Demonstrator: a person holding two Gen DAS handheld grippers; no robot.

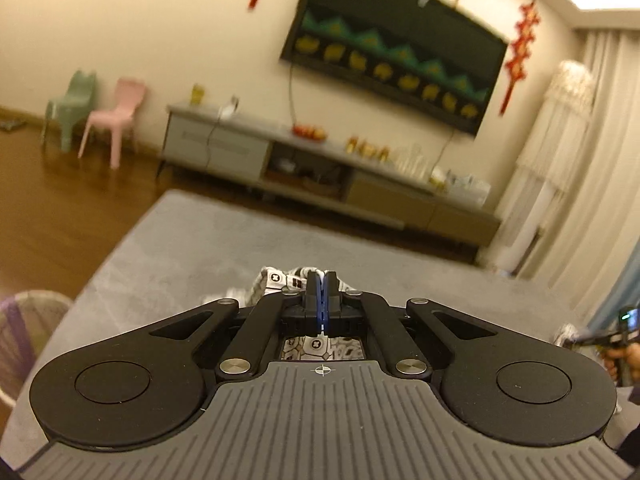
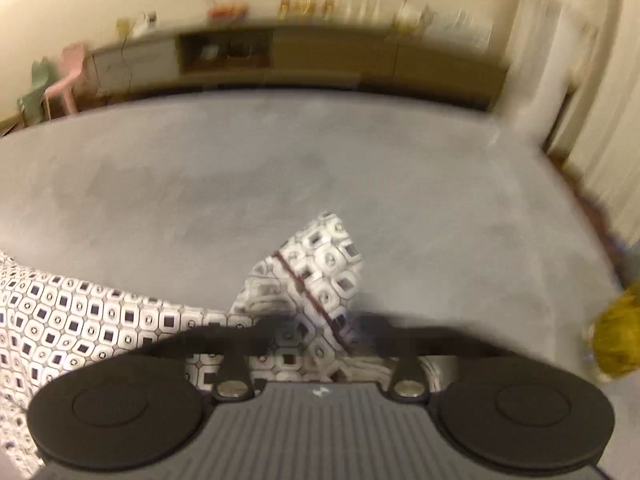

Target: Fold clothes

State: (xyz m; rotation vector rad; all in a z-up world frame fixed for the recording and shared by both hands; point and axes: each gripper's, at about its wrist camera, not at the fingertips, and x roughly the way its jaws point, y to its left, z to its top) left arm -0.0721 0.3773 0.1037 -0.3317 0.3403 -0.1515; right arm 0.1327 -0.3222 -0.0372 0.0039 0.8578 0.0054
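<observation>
A white garment (image 2: 80, 320) printed with small dark squares lies across the grey surface (image 2: 320, 168), running from the left edge to my right gripper (image 2: 320, 332). The right gripper's fingers are smeared by motion blur. They look shut, with a flap of the garment (image 2: 320, 260) standing up from them. In the left wrist view my left gripper (image 1: 322, 292) is shut, and a bunched piece of the same garment (image 1: 276, 278) is pinched at its tips. The right gripper (image 1: 592, 338) and the hand holding it show at that view's right edge, with cloth at the tip.
A low TV cabinet (image 1: 320, 176) and a wall screen (image 1: 392, 48) stand beyond the surface's far edge. Green and pink chairs (image 1: 116, 116) are at the far left and curtains (image 1: 580, 160) at the right. A yellow fuzzy object (image 2: 616, 340) sits at the right edge, and a round woven thing (image 1: 24, 320) at the left.
</observation>
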